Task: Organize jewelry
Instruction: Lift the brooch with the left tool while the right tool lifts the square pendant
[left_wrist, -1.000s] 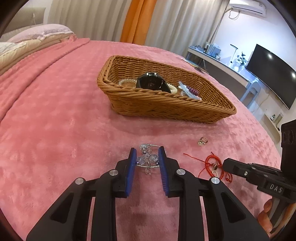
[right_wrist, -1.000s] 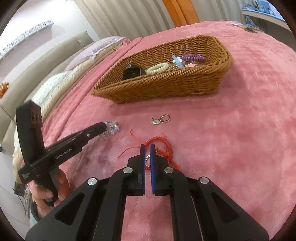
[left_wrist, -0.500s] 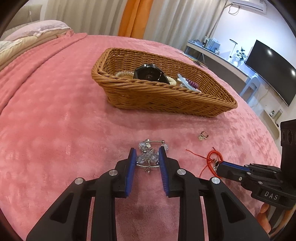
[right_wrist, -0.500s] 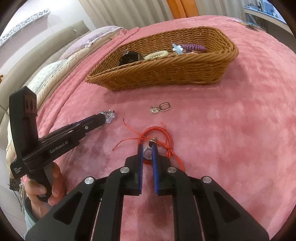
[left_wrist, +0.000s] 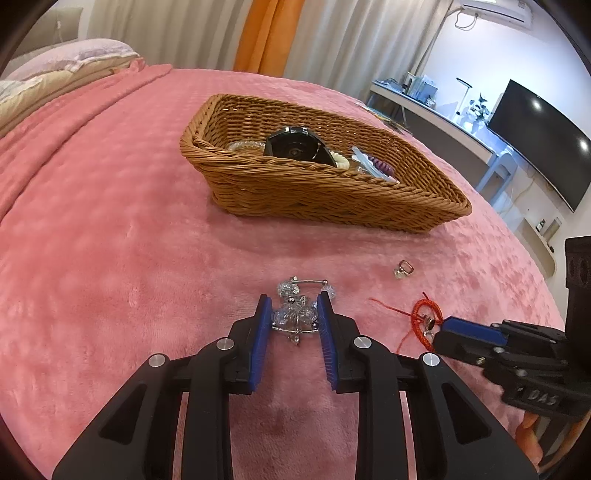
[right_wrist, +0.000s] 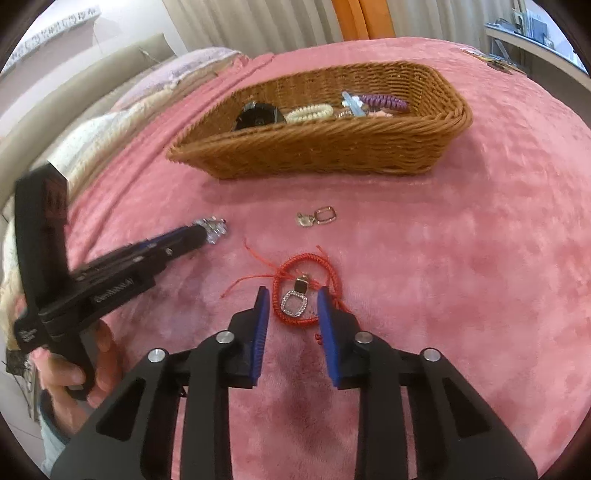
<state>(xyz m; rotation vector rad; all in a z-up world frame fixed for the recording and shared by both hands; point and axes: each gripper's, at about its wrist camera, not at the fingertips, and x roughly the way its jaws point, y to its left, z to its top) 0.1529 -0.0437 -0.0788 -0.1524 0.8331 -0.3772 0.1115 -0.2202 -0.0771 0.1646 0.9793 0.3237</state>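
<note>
My left gripper (left_wrist: 294, 309) is shut on a crystal bead bracelet (left_wrist: 300, 310) that rests on the pink blanket. My right gripper (right_wrist: 292, 303) is open, its fingers either side of a red cord bracelet (right_wrist: 304, 286) with a sparkly square pendant (right_wrist: 293, 303) lying on the blanket. The cord bracelet also shows in the left wrist view (left_wrist: 424, 317), beside the right gripper's fingers (left_wrist: 466, 326). A small earring (right_wrist: 317, 216) lies between the grippers and the wicker basket (right_wrist: 332, 147). The basket holds a black watch (left_wrist: 293, 146), a cream hair tie (right_wrist: 310, 112) and a purple hair tie (right_wrist: 384, 101).
The pink blanket (left_wrist: 92, 229) covers the bed. Pillows (left_wrist: 66, 62) lie at the far left. A desk and a TV (left_wrist: 539, 140) stand at the right beyond the bed's edge.
My right gripper has opened and let go of the red cord bracelet's pendant, which now lies between its fingers. My left gripper stays shut on the bead bracelet.
</note>
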